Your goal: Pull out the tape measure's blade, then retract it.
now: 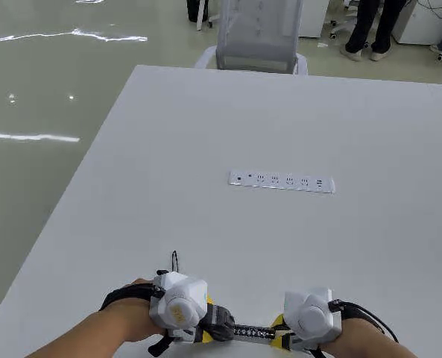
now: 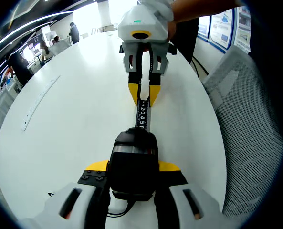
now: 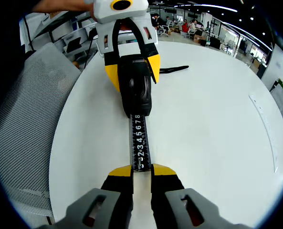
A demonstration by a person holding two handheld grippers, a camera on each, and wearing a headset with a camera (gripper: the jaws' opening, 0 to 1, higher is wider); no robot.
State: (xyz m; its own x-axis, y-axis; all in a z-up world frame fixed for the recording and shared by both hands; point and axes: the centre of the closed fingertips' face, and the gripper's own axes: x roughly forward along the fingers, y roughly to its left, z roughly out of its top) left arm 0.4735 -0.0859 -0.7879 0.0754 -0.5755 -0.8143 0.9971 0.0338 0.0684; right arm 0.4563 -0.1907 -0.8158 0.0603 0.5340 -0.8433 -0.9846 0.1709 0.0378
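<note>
My left gripper point(image 2: 134, 167) is closed on the case point(image 3: 137, 88), at the near edge of the table point(image 1: 280, 127); my right gripper point(image 3: 141, 170) pinches the blade point(image 3: 140, 140) tip; only a little is out; next I'd pull my right gripper away, straight and slow.

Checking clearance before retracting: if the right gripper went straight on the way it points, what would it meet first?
Probably the tape measure's black case, held in the left gripper; the right gripper points at it along the drawn-out blade.
</note>
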